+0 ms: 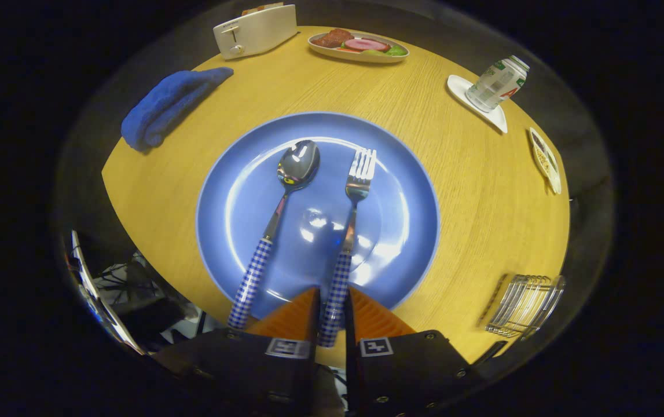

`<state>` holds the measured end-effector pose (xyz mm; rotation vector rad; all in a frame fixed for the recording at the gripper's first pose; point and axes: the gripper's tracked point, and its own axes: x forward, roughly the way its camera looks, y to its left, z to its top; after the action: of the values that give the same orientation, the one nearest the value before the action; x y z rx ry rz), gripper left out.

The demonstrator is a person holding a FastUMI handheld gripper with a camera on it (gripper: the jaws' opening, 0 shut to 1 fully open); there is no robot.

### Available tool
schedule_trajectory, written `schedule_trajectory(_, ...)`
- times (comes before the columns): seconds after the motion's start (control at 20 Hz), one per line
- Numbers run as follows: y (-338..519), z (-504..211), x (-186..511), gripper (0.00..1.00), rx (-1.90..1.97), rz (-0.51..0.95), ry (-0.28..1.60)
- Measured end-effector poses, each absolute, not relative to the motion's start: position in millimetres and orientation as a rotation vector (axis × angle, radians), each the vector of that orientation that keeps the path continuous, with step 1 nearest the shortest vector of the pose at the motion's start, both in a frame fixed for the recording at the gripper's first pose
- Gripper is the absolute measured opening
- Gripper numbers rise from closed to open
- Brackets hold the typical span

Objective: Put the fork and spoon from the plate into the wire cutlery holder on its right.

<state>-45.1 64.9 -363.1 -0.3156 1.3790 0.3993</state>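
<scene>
One fork (348, 231) lies on the plate (239, 197), its checked handle clamped between the gripper (332, 315) fingers; one spoon (277, 220) just left; one wire cutlery holder (525, 304) stands right on the bench (459, 185).

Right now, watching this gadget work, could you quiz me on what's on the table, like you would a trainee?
1. True or false: the gripper has its fingers closed on the checked handle of the fork.
2. Multiple choice: beside the fork on the blue plate lies A) a knife, B) a spoon, C) chopsticks.
3. Fill in: the wire cutlery holder stands on the table to the plate's ____.

Key: 1 true; 2 B; 3 right.
</scene>
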Motion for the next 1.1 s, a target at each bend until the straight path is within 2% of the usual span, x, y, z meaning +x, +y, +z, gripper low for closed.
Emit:
schedule_trajectory(0.05, 66, -357, -40, 0.05, -0.329, 0.411, 1.382)
schedule_trajectory(0.2, 65, -351, -36, 0.05, -0.363, 0.433, 1.394)
schedule_trajectory(0.35, 51, -320, -25, 0.05, -0.456, 0.447, 1.348)
schedule_trajectory(0.55, 14, -281, -42, 0.05, -0.478, 0.443, 1.355)
schedule_trajectory(1.1, -98, -235, -86, 0.05, -0.470, 0.260, 1.379)
